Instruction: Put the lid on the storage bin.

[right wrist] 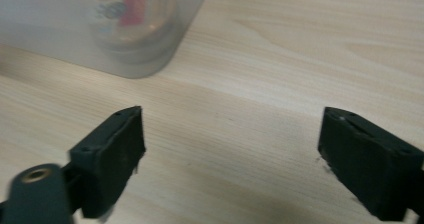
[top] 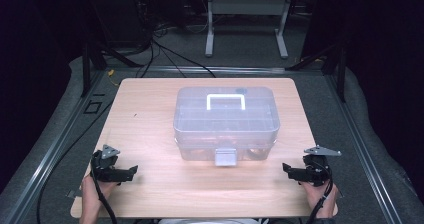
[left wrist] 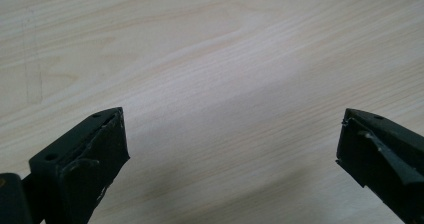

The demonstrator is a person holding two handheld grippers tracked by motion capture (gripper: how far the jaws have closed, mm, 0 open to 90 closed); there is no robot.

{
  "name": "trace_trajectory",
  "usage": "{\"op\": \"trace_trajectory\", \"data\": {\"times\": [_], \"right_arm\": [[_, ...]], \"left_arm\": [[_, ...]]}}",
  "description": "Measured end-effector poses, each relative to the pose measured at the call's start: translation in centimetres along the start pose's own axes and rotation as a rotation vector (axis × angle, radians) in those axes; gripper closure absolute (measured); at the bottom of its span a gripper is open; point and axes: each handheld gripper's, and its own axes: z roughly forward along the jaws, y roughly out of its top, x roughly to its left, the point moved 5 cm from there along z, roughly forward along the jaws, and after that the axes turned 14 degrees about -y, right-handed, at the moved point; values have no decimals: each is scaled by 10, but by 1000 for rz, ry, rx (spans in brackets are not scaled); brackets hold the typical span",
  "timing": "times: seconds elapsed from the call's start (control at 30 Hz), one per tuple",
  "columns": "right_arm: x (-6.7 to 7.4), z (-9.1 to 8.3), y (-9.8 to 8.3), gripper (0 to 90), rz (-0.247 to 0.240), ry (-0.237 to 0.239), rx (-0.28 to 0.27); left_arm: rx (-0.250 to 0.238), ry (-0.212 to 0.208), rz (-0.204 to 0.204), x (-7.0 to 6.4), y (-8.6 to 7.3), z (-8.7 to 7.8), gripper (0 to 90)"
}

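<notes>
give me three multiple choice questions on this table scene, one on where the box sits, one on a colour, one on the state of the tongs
1. Where does the clear plastic box stand on the table?
A. at the near left corner
B. about the middle, between the two tongs
C. hanging off the far edge

2. What colour is the handle on the box lid?
A. white
B. red
C. green

3. How do the jaws of the left tongs and the right tongs stand?
A. both shut on the box
B. one shut on the handle
C. both open, nothing between them

Answers: 1 B, the high view shows it centred between the hands. 2 A, the handle shows bright white. 3 C, each gripper view shows bare wood between wide jaws.
</notes>
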Motion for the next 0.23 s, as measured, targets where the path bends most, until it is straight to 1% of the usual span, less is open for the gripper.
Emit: {"op": "trace_trajectory", "data": {"times": [0.03,0.07,0.1,0.13,0.2,0.23], "right_arm": [[-2,5,-2,36,5,-6,0],[-3,9,-3,11,20,-9,-1],[-4,14,-5,0,32,2,9],[-4,17,-6,0,33,9,11],[-2,25,-9,0,37,-24,4],[-1,29,-11,0,23,-23,0]], "left_arm": [[6,-2,-3,0,-2,2,1],[9,-3,-3,1,-4,4,1],[10,-2,-5,1,-5,5,1],[10,1,-7,0,-7,8,1],[-10,-11,-13,0,-10,10,1],[-21,-12,-21,0,-11,10,1]]}}
